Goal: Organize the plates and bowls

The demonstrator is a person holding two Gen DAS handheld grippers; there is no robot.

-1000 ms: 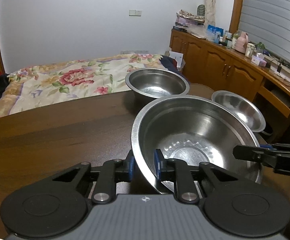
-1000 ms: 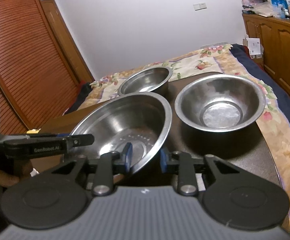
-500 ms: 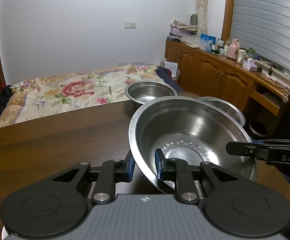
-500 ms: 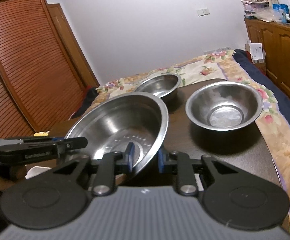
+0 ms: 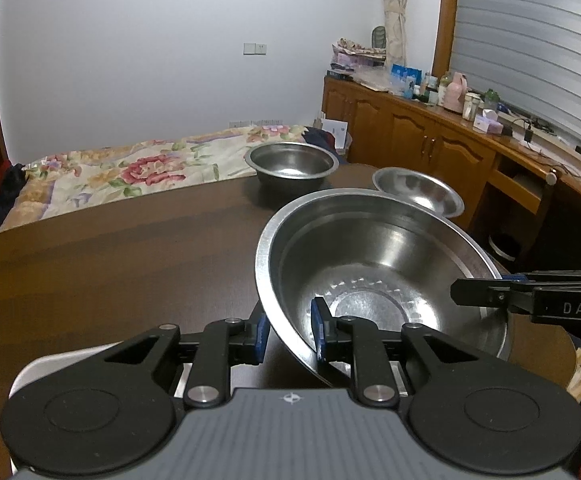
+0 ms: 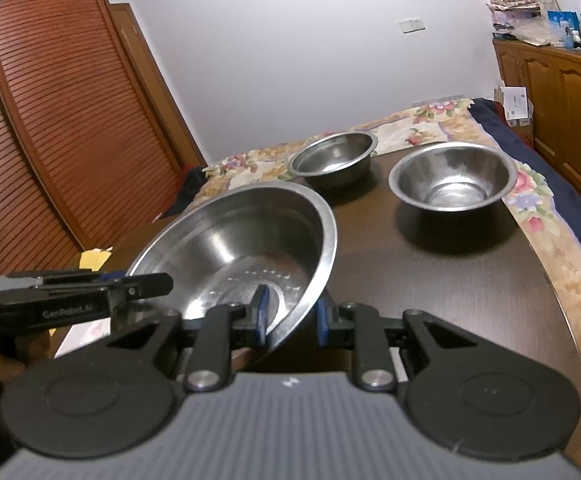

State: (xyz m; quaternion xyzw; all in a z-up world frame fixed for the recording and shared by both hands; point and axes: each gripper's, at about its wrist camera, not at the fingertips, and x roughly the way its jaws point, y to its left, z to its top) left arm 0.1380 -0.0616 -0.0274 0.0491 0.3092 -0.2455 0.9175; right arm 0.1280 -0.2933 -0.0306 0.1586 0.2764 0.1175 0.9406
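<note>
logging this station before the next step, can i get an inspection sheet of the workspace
surface: dark wooden table, bare between the bowls.
job's things: large steel bowl held tilted above the table; deep steel bowl and wide steel bowl standing apart at the far end.
clutter: yellow item at the table's left edge.
grippers: left hand-held gripper and right hand-held gripper each clamp the large bowl's rim.
cables: wires on the sideboard.
surroundings: floral bed, louvered doors.

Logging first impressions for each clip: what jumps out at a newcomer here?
A big steel bowl dominates the foreground, tilted, with the left tool and right tool each pinching its rim on opposite sides. Behind it, two smaller bowls sit apart on the dark table.
</note>
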